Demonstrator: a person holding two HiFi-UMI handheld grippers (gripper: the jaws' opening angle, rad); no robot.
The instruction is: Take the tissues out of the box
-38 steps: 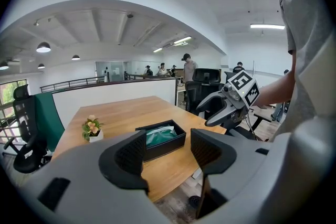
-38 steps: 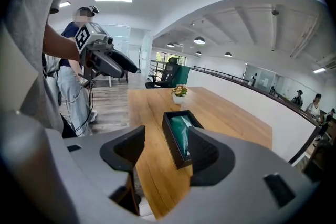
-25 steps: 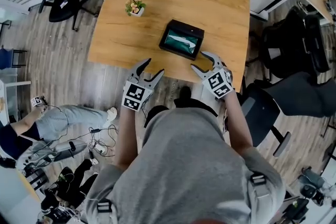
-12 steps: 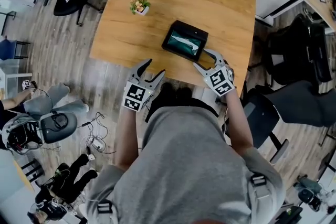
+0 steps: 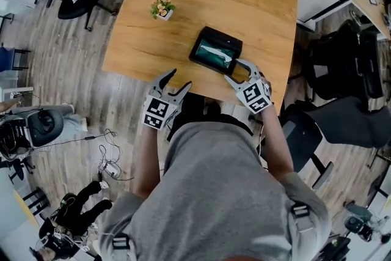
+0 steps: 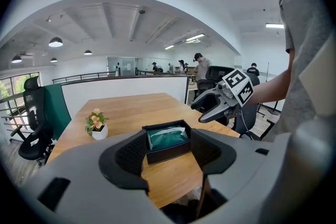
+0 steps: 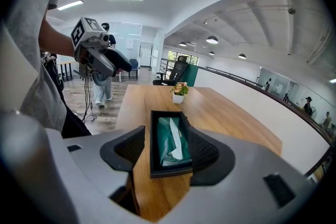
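The wooden desk (image 5: 183,3) carries the black box (image 5: 225,38) near its near edge, right of centre. The box sits where it sat a second ago.

What has moved is the right hand-held gripper (image 5: 235,70). It has come forward and leftward from the near right corner of the desk, and now sits just beside the box's right end. Its jaws stand wide apart with nothing between their pads. Its own view frames the box's short end squarely in the gap. From above I cannot tell whether a jaw tip already touches the rim.

The left hand-held gripper (image 5: 181,77) has barely shifted. It hangs at the near edge, well apart from the box, jaws also spread wide and empty.

So the reach looks nearly done and no grip has been made. The tissues (image 5: 212,52), a green pack with a white sheet poking up, lie fully inside.

The box's long axis runs left to right, its right end skewed slightly nearer, and the white sheet lies along it. The open top faces up. The right hand-held gripper looks straight down that axis.
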